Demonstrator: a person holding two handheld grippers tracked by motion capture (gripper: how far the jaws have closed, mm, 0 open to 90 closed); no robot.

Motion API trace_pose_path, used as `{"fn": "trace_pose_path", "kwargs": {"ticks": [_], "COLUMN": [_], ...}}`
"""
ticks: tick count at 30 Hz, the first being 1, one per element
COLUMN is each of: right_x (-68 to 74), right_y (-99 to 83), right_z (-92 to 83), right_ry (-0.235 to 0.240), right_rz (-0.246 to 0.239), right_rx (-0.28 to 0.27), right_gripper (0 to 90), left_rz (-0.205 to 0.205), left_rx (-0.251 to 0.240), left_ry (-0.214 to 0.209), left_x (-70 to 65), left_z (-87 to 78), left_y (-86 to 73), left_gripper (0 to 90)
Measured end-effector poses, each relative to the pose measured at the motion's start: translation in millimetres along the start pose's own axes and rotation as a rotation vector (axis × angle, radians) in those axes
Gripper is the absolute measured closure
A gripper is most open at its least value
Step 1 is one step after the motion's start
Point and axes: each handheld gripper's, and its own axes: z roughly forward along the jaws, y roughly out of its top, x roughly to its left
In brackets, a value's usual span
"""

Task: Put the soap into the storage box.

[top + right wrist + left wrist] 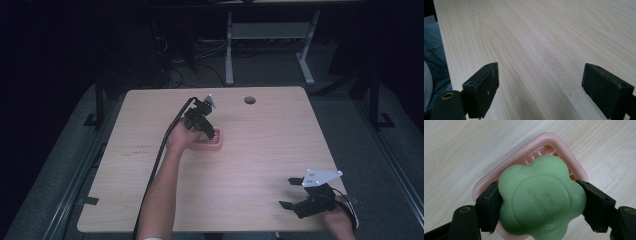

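Looking down from the high view, your left gripper (204, 131) sits over the near-left end of the pink soap dish (210, 140), while your right gripper (292, 192) rests well apart from the dish, toward the table's (260, 150) near right corner. Through the left gripper view, both jaws pinch the green soap (540, 197) directly above the dish (541, 142). Through the right gripper view, your jaws stand wide apart, holding nothing.

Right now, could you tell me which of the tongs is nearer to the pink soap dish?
Left. The left tongs grip the green soap directly over the pink soap dish. The right tongs sit open near the table's near right corner, far from the dish.
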Motion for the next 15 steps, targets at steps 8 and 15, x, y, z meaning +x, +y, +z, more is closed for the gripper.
{"fn": "trace_pose_path", "kwargs": {"ticks": [8, 15], "right_x": [-0.1, -2.4], "right_y": [-0.1, -1.5], "right_z": [0.6, -2.6], "right_ry": [0.002, -0.008], "right_rz": [0.001, 0.014], "right_rx": [0.006, -0.001], "right_gripper": [13.8, 13.8], "left_rz": [-0.004, -0.001], "left_rx": [0.019, 0.032], "left_ry": [-0.008, -0.008], "left_x": [0.2, -2.7], "left_z": [8.6, 15.1], "left_y": [1.8, 3.6], "left_gripper": [26.5, 26.4]}}
